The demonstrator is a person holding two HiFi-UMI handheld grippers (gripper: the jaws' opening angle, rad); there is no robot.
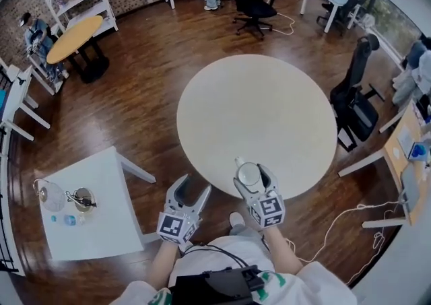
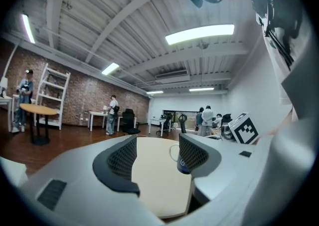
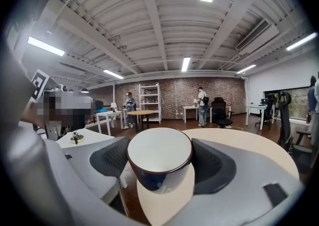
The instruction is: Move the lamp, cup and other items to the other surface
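- The cup (image 3: 159,156) is dark blue outside and white inside. It looks like glazed ceramic, so expect it to be stiff, fairly light, breakable, and slick against the pads.
- Your right gripper (image 1: 252,176) has it. The fingers (image 3: 213,164) are closed on the cup's round wall, one on each side just under the rim, with the mouth facing up.
- That is a sound place to hold it, since the wall is widest there and the mesh pads get some bite. The handle points away from you and is free, but I judge it too thin to grip well.
- The cup is at the near edge of the round surface (image 1: 269,95). I cannot tell whether its base touches the surface or hangs just above it.
- In the left gripper view a small pale mark shows on the cup's side, too small to read. No other brand or label is legible, and the gripper cubes carry only black-and-white square patterns.
- Your left gripper (image 1: 194,186) is just beside the right one, with its fingers (image 2: 121,159) spread wide and nothing between them.
- The lamp (image 1: 50,196), a small dark piece (image 1: 84,199) and some blue bits (image 1: 67,219) sit on the white square surface (image 1: 101,229), well apart from the cup.
- The lamp's clear, glassy-looking part also suggests careful handling.
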